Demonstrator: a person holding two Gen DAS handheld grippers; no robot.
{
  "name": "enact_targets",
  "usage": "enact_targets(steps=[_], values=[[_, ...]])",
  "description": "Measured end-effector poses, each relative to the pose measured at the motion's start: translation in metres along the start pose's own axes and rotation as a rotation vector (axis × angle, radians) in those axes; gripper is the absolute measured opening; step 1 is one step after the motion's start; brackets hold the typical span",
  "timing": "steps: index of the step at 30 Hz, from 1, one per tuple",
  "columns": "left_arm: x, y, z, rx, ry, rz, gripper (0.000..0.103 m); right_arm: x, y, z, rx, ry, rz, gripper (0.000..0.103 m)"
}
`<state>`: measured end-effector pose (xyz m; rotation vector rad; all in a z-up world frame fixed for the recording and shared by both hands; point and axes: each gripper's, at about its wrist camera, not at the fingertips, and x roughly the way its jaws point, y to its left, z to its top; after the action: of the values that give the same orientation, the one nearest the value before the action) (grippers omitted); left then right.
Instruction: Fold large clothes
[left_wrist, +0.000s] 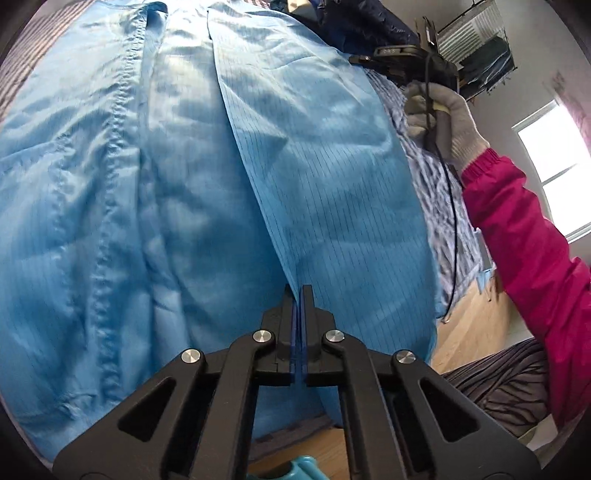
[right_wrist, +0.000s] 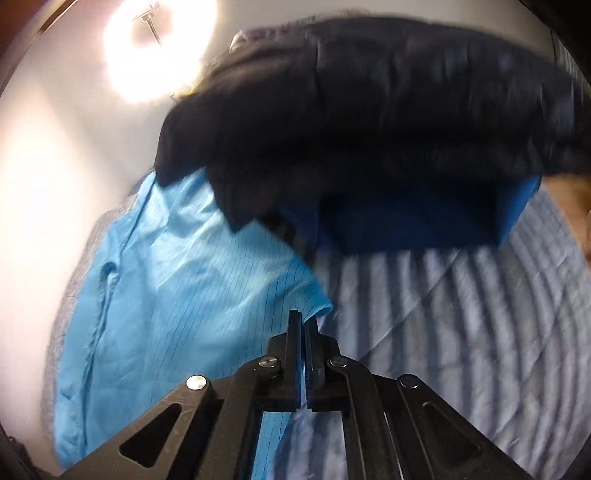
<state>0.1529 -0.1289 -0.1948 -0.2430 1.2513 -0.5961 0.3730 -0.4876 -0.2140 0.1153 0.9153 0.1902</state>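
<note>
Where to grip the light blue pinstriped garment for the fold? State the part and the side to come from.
Grip the light blue pinstriped garment along its free edge, from the open side over the striped bedsheet. That panel lies flat, its edge loose over the layers beneath. The left gripper pinches its near end, the right gripper its far corner.

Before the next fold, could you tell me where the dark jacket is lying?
In the right wrist view the dark jacket lies at the top, on the striped bedsheet, overlapping the light blue garment.
</note>
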Motion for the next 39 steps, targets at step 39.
enact_targets(steps=[39], values=[[0.006, -0.076, -0.032, 0.17, -0.061, -0.009, 0.002, -0.14, 0.035, -0.244, 0.195, 0.296, 0.371, 0.04]])
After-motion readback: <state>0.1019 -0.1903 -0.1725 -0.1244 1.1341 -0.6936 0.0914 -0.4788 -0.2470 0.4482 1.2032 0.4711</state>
